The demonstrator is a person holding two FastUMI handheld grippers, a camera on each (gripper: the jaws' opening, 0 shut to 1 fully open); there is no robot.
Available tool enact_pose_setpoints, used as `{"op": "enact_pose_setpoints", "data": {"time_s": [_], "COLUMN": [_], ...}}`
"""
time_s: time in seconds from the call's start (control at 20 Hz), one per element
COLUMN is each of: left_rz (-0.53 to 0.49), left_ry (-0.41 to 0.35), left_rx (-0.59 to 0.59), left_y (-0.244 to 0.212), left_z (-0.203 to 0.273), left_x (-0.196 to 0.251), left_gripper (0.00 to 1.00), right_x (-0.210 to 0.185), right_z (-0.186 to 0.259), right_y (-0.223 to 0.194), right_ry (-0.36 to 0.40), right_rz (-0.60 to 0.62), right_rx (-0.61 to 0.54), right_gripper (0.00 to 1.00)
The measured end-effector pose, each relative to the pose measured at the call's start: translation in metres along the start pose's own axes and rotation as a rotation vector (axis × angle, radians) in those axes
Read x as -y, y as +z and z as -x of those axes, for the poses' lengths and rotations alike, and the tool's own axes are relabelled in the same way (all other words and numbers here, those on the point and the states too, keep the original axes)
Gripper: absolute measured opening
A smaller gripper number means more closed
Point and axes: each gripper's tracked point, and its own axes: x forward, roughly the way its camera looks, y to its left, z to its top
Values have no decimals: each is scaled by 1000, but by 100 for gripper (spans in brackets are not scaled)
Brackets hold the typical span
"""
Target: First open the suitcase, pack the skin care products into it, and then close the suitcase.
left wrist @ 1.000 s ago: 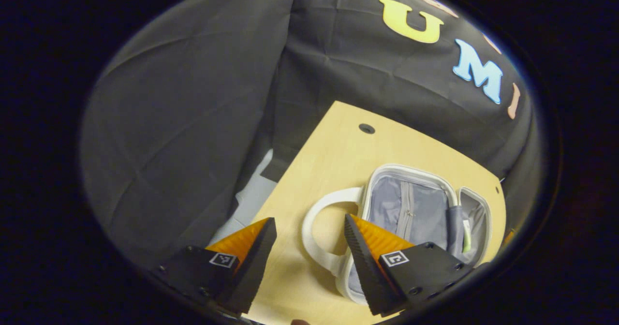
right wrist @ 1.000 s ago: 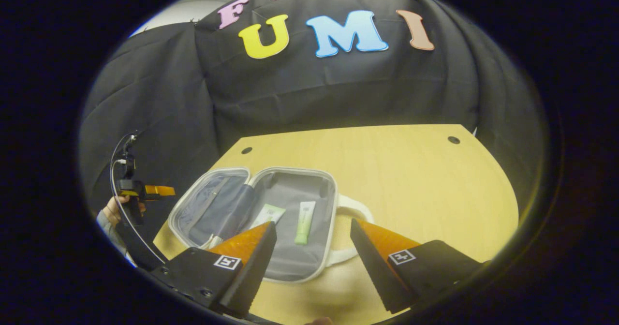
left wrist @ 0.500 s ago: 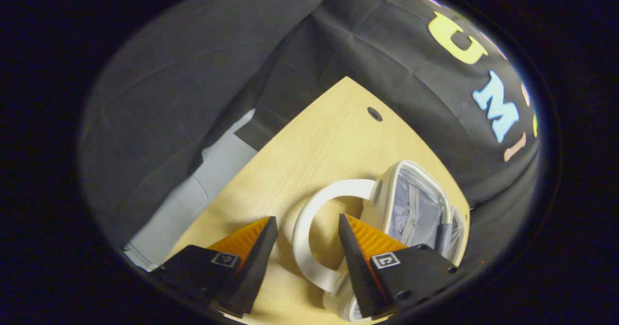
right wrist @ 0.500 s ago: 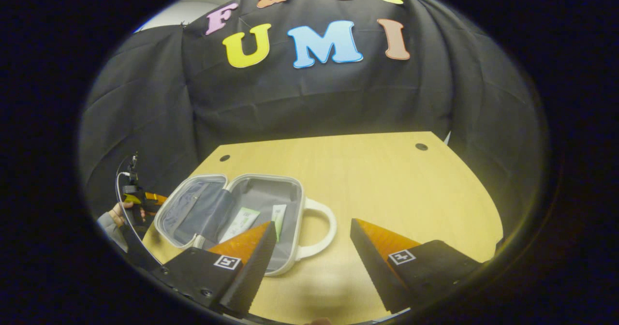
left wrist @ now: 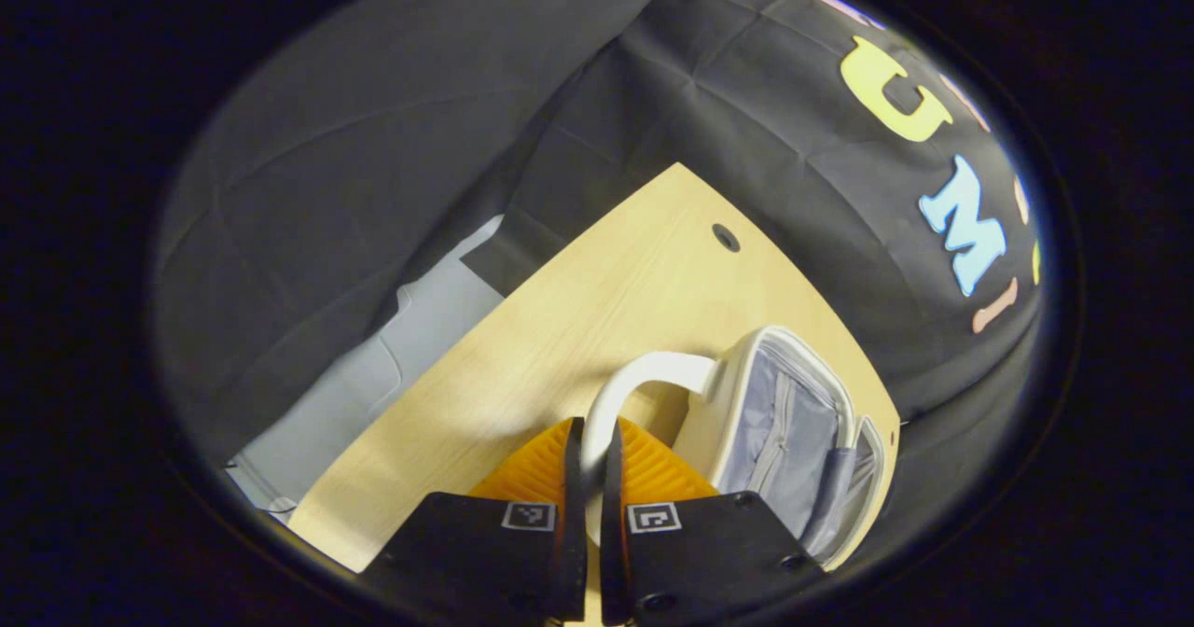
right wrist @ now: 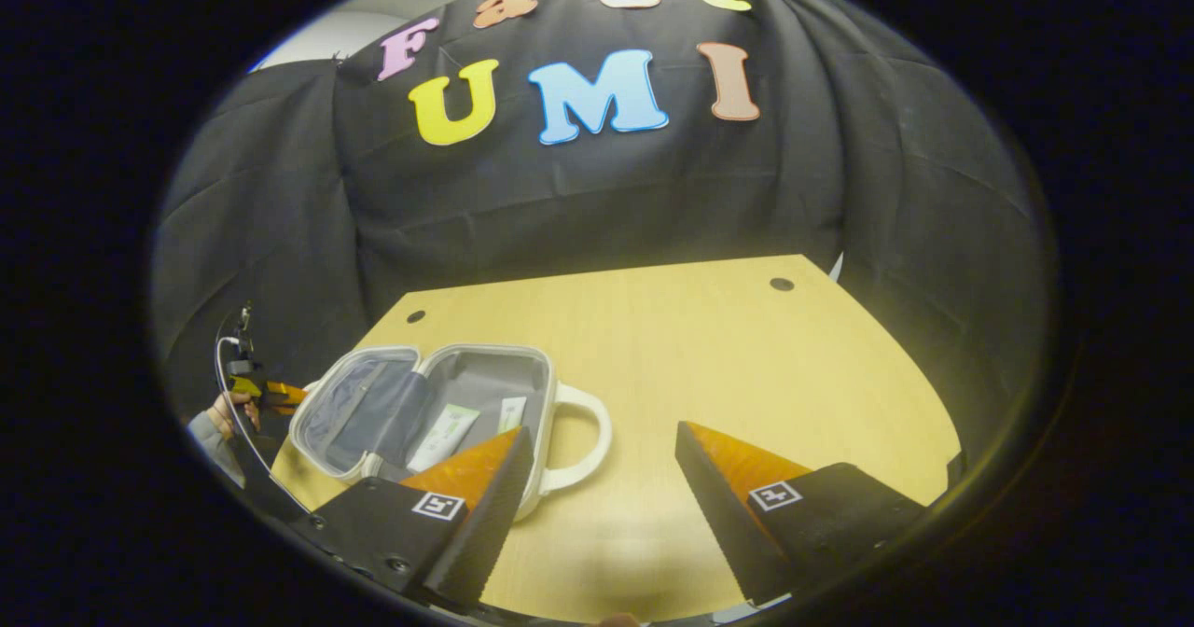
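On the bench | suitcase laid open at 9 o'clock, two tubes seen inside | white handle pinched by left gripper | right gripper held spread above bare wood

Left gripper sits at the bottom centre of the left gripper view, fingers pressed nearly together. Right gripper – low in the right gripper view – has its fingers spread wide. A hand shows at far left.
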Motion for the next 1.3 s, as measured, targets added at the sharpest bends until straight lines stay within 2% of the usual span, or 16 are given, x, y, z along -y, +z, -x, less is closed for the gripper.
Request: {"op": "enact_pose_setpoints", "data": {"time_s": [0.05,0.1,0.15,0.2,0.25,0.35,0.4,0.6,0.65,0.7,0.85,1.05,1.2,1.25,1.3], "left_rz": [-29,-33,-36,-51,-75,-127,-156,-267,-289,-312,-391,-500,-533,-537,-542], "left_ry": [-3,-9,-36,-62,-84,-133,-154,-217,-240,-260,-321,-332,-330,-324,-326], "left_rx": [24,63,89,118,150,200,219,259,260,259,242,191,150,137,126], "left_y": [9,22,27,36,42,49,48,28,17,3,-51,-142,-194,-211,-229], "left_z": [15,32,46,67,87,123,140,182,190,200,212,189,155,143,132], "left_x": [11,23,41,62,84,131,157,255,282,309,385,467,497,500,503], "left_gripper": [14,14,8,8,8,8,8,8,8,8,8,8,8,8,8], "right_x": [4,8,12,18,24,36,42,67,71,75,88,108,127,134,141], "right_z": [2,5,8,11,13,18,20,26,28,30,36,42,47,47,46], "right_y": [4,9,15,20,25,34,39,52,53,55,62,64,57,56,55], "right_ry": [-3,-4,-6,-10,-15,-16,-14,-9,-3,5,40,96,137,148,154], "right_rz": [-1,-2,-1,3,9,24,32,75,84,91,121,179,203,205,204], "right_rx": [17,34,54,72,88,115,129,176,181,188,217,232,228,227,224], "right_gripper": [94,94,94,94,87,87,94,94,100,94,94,94,94,100,94]}}
